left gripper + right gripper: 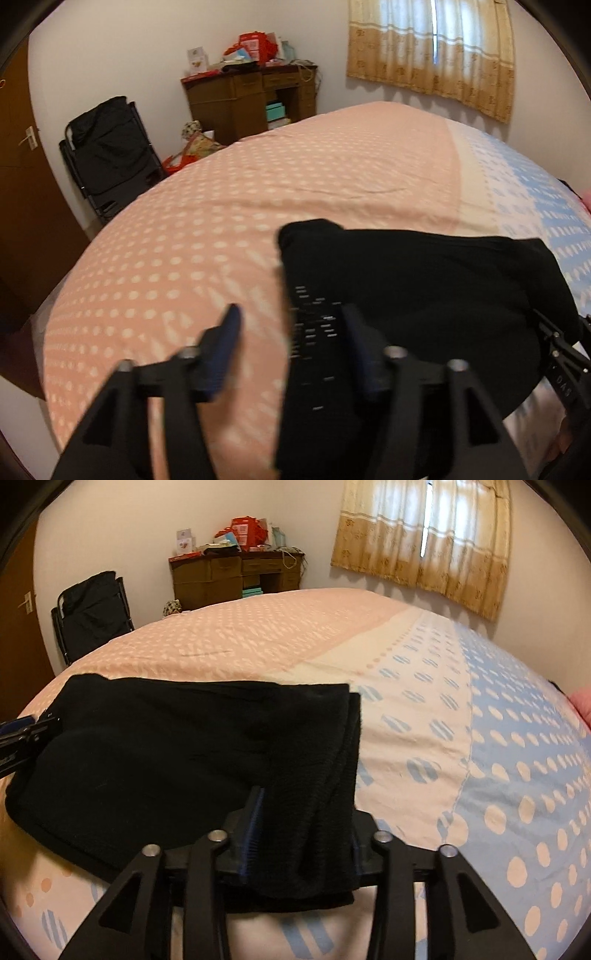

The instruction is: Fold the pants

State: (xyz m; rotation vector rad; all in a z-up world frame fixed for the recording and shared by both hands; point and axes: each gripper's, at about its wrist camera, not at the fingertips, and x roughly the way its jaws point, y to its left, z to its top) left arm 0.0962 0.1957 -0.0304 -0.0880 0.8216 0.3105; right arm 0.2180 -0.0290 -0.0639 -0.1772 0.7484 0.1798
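Black pants (424,295) lie folded into a thick rectangle on the bed (166,258), near its front edge. My left gripper (291,325) stands open over their left edge, one finger above the pink sheet and the other above the black cloth, pressing nothing. In the right wrist view the pants (166,757) spread left, and their ribbed right end lies between the fingers of my right gripper (304,830). Its left pad shows bare beside the cloth, the right finger is mostly covered by it, and the jaws stand apart. The left gripper (22,731) shows at the far left edge.
The bed sheet (498,775) is pink on the left and blue with dots on the right. Beyond the bed stand a cluttered wooden desk (251,99), a black folding chair (107,155) and a brown door (22,166). A curtained window (432,55) is at the right.
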